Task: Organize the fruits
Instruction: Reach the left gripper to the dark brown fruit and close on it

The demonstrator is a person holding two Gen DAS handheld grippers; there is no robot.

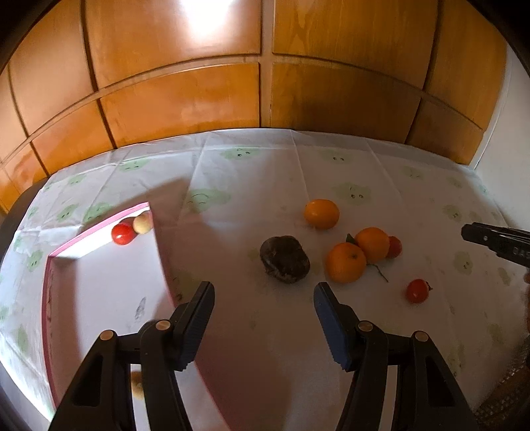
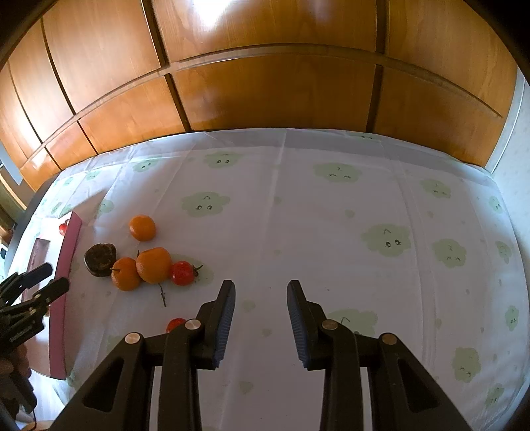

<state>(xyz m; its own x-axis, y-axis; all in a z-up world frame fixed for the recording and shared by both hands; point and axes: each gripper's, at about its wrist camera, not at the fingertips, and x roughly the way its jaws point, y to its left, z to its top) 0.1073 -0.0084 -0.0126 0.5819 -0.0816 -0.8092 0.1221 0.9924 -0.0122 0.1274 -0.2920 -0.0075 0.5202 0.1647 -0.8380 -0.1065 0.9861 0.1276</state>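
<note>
My left gripper (image 1: pixel 261 331) stands released, nothing between its jaws. Just beyond it, slightly right of centre, lies the dark fruit (image 1: pixel 285 259), the nearest piece, with the oranges (image 1: pixel 346 262) to its right. The pink box (image 1: pixel 99 298) sits lower left. My right gripper (image 2: pixel 260 325), empty with a gap showing, is farther off.

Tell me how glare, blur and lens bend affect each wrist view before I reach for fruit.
Left wrist view: the pink tray is washed out white by glare, its near wall smeared by blur; the dark fruit and oranges stay sharp. Right wrist view: crisp and evenly lit, glare only on the wooden panels; fisheye curves the tablecloth edge.
</note>
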